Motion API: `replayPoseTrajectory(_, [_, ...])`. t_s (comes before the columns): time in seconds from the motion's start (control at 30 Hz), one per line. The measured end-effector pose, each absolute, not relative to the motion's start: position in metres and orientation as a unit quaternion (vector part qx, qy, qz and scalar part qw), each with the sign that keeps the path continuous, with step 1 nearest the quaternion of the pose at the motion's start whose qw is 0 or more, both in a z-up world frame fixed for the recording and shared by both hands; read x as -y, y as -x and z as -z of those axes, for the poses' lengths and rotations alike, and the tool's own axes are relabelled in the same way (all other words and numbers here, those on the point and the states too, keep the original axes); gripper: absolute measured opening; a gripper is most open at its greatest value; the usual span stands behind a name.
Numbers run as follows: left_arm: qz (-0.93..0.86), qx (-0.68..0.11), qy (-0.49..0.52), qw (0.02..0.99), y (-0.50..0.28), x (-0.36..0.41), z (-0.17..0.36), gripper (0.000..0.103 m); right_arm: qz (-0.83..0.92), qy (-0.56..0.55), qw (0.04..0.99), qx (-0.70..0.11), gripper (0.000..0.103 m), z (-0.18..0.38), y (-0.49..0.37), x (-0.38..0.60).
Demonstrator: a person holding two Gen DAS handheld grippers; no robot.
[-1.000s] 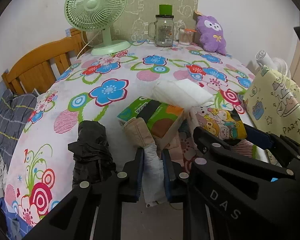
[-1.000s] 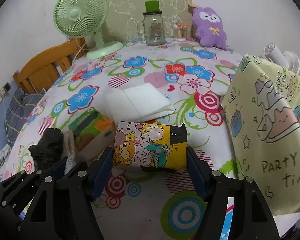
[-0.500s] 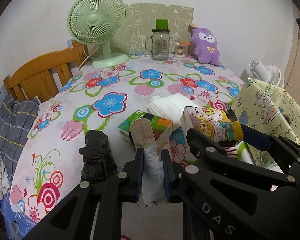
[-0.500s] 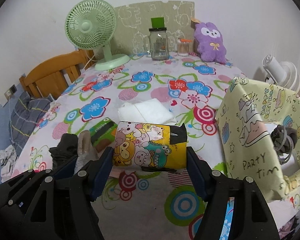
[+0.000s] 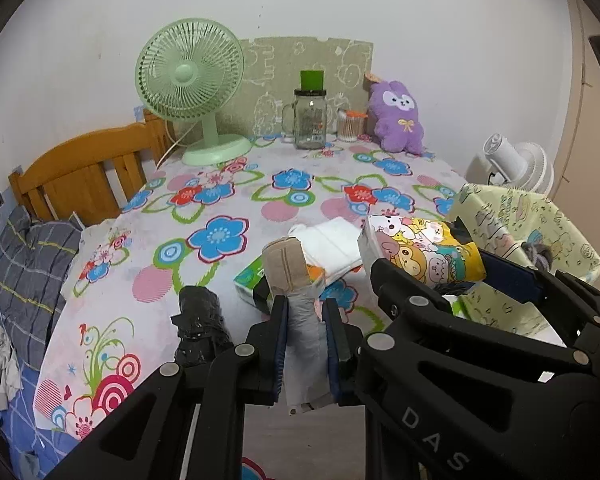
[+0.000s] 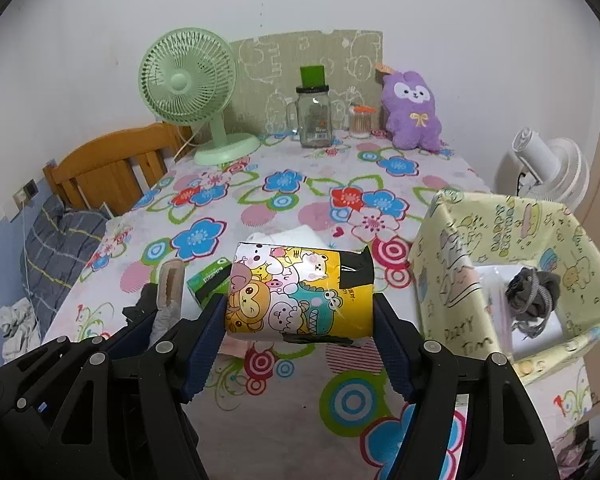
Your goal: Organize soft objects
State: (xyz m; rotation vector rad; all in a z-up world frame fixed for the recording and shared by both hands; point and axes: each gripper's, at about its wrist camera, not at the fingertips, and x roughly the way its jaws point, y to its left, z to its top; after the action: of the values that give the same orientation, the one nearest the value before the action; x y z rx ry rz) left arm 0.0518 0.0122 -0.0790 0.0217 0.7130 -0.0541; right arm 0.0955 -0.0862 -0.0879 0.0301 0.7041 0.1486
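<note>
Yellow cartoon-animal tissue pack (image 6: pixel 300 292) pinched in right tool (image 6: pixel 300 320); beige-and-grey sock (image 5: pixel 296 292) in left tool (image 5: pixel 305 344).

Each camera sits just behind its own gripper's fingers and looks forward and downward across the flowered tabletop (image 5: pixel 220 280) from its near edge toward the far wall. The left wrist view stands slightly left of the right. Both share the green fan (image 5: pixel 190 80), glass jar (image 6: pixel 315 120), purple plush (image 6: pixel 414 112) and yellow fabric bin (image 6: pixel 500 240).
</note>
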Motion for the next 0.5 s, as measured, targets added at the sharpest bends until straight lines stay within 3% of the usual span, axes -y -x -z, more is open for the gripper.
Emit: replayPoseTrajectory(0.5, [0.029, -0.313, -0.018, 0.949, -0.041, -0.007, 0.040, 0.015, -0.076, -0.016, 0.947, -0.311, 0.073, 0.048, -0.083, 0.091])
